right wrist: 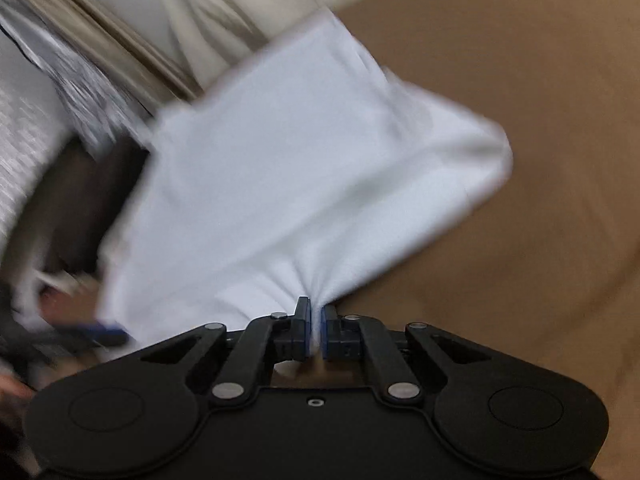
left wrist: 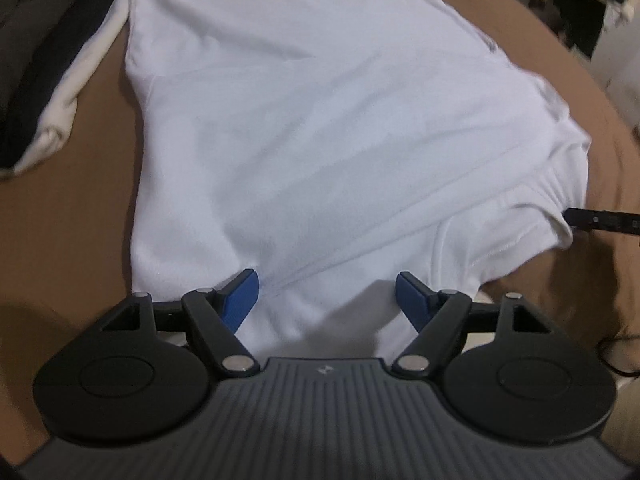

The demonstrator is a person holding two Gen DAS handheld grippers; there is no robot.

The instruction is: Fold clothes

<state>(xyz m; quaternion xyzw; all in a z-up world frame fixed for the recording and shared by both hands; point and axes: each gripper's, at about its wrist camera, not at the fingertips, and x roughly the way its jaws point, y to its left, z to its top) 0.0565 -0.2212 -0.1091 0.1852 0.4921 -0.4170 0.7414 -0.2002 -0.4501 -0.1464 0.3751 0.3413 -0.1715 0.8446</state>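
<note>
- The shirt (left wrist: 320, 128) lies spread on the table (left wrist: 60, 220), running away ahead of the left gripper (left wrist: 327, 290).
- That gripper hangs over the shirt's near edge, jaws wide apart.
- Folded clothes (left wrist: 44, 80) sit stacked just left of the shirt.
- Off to the right, the right gripper (right wrist: 316, 330) pinches the shirt's edge, cloth bunched between its fingers.
</note>
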